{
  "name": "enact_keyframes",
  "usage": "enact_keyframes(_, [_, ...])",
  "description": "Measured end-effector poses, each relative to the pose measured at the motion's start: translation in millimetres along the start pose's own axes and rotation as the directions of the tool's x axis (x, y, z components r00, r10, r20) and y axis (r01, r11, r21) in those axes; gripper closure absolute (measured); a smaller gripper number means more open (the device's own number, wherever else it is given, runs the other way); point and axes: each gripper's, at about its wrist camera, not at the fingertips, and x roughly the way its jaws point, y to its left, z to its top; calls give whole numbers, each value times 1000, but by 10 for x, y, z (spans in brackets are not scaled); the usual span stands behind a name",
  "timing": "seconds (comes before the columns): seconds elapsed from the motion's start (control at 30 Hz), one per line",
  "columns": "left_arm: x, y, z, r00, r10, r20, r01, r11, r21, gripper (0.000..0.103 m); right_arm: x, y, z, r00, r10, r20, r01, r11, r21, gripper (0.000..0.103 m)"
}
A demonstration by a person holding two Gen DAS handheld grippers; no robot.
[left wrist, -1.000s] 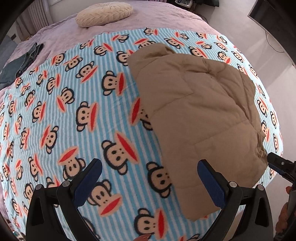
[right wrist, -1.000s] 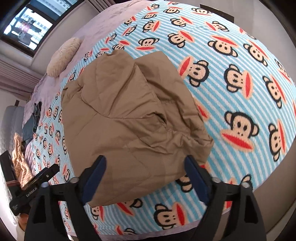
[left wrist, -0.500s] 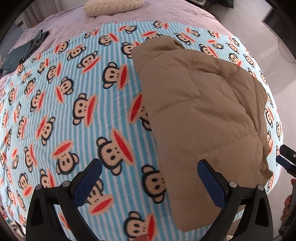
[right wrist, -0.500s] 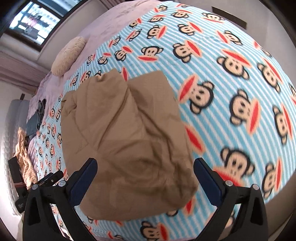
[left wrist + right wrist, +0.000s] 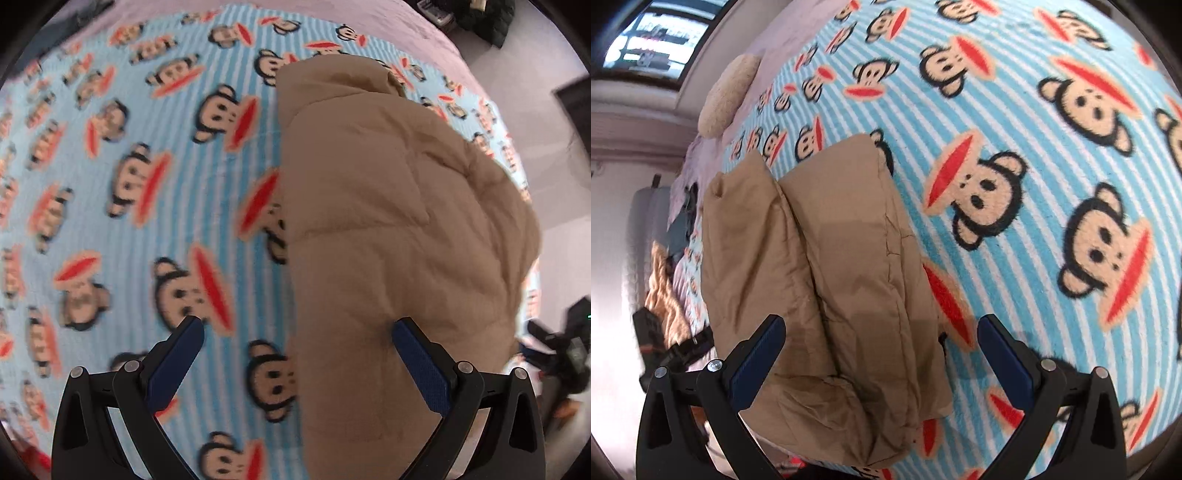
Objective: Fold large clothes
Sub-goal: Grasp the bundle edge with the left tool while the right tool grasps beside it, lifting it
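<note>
A tan padded jacket (image 5: 399, 229) lies folded on a blue-striped monkey-print blanket (image 5: 129, 184). My left gripper (image 5: 297, 326) hangs open over the jacket's near left edge, one finger above the blanket and the other above the tan cloth. In the right wrist view the same jacket (image 5: 827, 266) runs away from me along the bed's near corner. My right gripper (image 5: 881, 326) stands wide open above the jacket's near end, with nothing pressed between its pads. The right gripper also shows at the far right of the left wrist view (image 5: 554, 354).
The monkey blanket (image 5: 1052, 166) covers most of the bed. A cream knitted cushion (image 5: 727, 98) lies near the far end. Dark clothes (image 5: 683, 221) and a tan knitted item (image 5: 665, 295) sit at the bed's left side. Grey floor (image 5: 535, 74) lies beyond the bed.
Both grippers have come lower and closer to the jacket, which now fills more of each view. The right gripper's jaws widened early on and stay wide.
</note>
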Motion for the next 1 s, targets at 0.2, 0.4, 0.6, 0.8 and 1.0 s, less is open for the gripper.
enact_keyframes(0.2, [338, 147, 116, 953, -299, -43, 294, 951, -94, 0, 377, -160, 212, 987, 103, -126, -104, 995, 2, 0])
enact_keyframes(0.4, [615, -6, 200, 919, -385, -86, 382, 923, -51, 0, 826, -156, 442, 928, 290, -232, -285, 957, 53, 0])
enact_keyframes(0.6, [823, -28, 199, 908, -406, -107, 398, 913, -87, 0, 1097, -63, 492, 905, 329, -269, -322, 944, 69, 0])
enact_keyframes(0.8, [703, -253, 165, 920, -385, -73, 379, 922, -79, 9, 1030, -84, 427, 891, 378, -251, -350, 924, 151, 29])
enact_keyframes(1.0, [362, -291, 178, 897, -441, -25, 440, 897, -51, 21, 785, 54, 287, 882, 431, -192, -408, 901, 148, 51])
